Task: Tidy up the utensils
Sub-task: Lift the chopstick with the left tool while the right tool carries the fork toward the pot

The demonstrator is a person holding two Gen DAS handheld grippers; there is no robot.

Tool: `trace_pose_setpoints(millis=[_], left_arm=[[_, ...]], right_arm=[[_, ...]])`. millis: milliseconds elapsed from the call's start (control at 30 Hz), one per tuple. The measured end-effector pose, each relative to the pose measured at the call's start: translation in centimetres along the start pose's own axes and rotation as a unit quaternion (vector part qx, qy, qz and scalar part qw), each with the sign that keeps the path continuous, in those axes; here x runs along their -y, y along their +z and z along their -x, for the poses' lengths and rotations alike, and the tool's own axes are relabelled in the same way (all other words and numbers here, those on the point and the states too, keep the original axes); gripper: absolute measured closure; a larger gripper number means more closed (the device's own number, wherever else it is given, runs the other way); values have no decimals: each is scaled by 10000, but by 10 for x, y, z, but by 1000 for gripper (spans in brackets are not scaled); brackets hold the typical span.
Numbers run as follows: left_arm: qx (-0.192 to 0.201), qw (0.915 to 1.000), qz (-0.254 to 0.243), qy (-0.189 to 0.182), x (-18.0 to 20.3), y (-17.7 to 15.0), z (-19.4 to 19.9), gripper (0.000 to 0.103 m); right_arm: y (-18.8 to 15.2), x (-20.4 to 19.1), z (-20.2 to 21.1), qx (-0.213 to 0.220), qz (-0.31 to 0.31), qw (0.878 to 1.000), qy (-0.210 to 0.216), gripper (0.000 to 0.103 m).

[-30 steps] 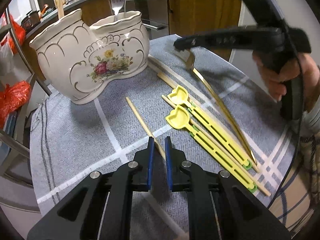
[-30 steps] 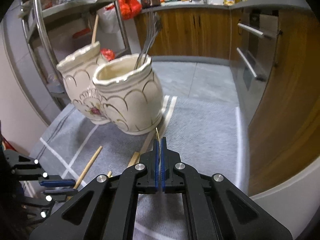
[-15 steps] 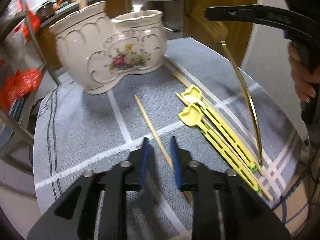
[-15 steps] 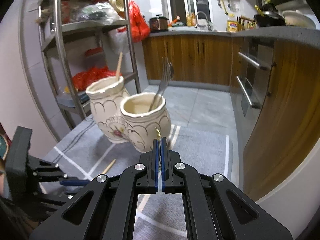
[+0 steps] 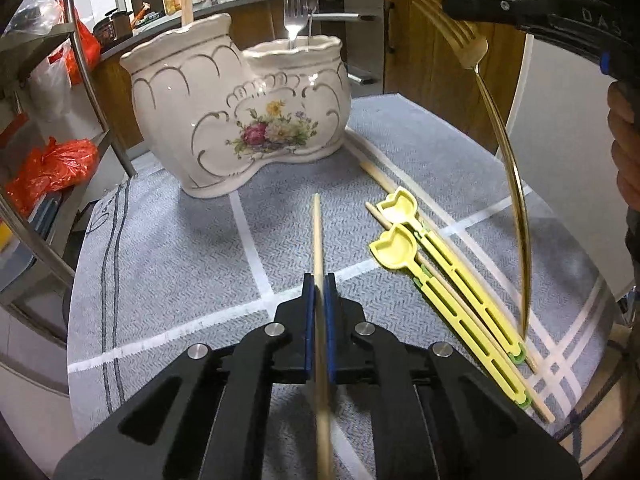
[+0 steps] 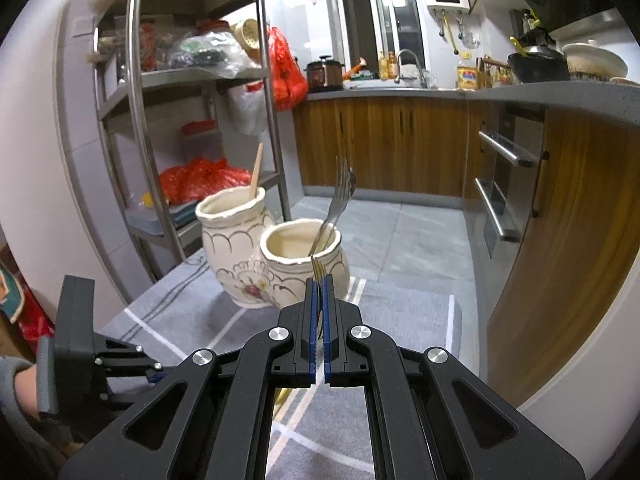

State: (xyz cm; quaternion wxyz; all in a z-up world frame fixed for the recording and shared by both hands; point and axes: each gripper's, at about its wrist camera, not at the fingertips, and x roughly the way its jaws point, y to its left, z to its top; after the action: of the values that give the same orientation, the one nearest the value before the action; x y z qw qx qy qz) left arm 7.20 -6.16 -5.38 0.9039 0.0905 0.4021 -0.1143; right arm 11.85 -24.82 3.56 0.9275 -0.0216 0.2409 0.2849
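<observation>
Left wrist view: my left fingers [image 5: 317, 280] just closed, now clamped on thin pale wooden chopstick [image 5: 317, 232] near its middle; light, stiff, smooth, may pivot. Tip points toward cream floral two-pot ceramic holder [image 5: 240, 120] on grey checked counter [image 5: 180, 248]

Right wrist view: my right fingers [image 6: 318, 284] pinch slim gold metal fork [image 6: 318, 266] at tine end; rigid, slippery, hanging before holder's near pot

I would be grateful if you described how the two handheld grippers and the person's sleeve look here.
Both the left gripper and right gripper are matte black, with angular linkage arms, round silver pivot pins and triangular cut-outs. Their fingers carry thin blue pads. Seen from the left wrist, the right gripper's long black body bears pale raised lettering. A grey sleeve cuff shows beside the left gripper.
</observation>
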Motion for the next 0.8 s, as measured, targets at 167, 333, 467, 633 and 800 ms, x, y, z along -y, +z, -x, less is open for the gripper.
trace_pose_setpoints(millis=[167, 333, 467, 633, 800], left_arm=[[388, 9991, 64, -166, -10, 3, 15, 98], [905, 9955, 129, -257, -15, 7, 33, 98], [1316, 9904, 246, -357, -22, 8, 47, 98], [1694, 9840, 363, -413, -31, 8, 57, 98], [1937, 9781, 494, -588, -40, 5, 62, 98]], right_arm=[[5, -2, 7, 241, -2, 9997, -39, 100], [8, 0, 16, 471, -85, 9988, -119, 99], [10, 4, 22, 643, -189, 9975, -239, 99], [12, 6, 29, 859, -300, 9948, -451, 99], [14, 4, 33, 1079, -361, 9916, -617, 99]])
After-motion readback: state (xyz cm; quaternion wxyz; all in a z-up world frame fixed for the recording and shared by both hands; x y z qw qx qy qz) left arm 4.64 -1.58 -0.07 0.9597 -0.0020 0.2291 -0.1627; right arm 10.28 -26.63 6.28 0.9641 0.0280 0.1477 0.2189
